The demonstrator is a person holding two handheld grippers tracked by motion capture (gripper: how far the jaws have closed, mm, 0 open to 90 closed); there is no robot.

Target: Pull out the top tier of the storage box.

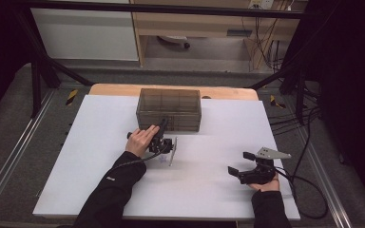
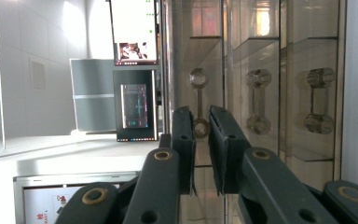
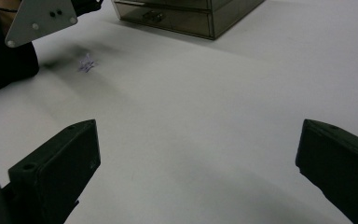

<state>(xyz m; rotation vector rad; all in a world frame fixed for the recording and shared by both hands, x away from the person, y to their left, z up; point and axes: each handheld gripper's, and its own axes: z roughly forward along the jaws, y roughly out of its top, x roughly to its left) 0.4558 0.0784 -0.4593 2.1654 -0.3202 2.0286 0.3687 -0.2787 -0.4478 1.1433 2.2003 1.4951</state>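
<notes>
Left tongs (image 2: 201,140) are clamped on a drawer handle (image 2: 199,103) of the smoky drawer box (image 1: 168,108); right tongs (image 3: 196,172) are held wide apart (nothing gripped) over the tabletop (image 1: 209,180).

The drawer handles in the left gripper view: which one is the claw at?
The leftmost handle, beside the box's edge. The left claw has its jaws nearly closed around its lower end; the middle handle and the right handle stand free.
</notes>
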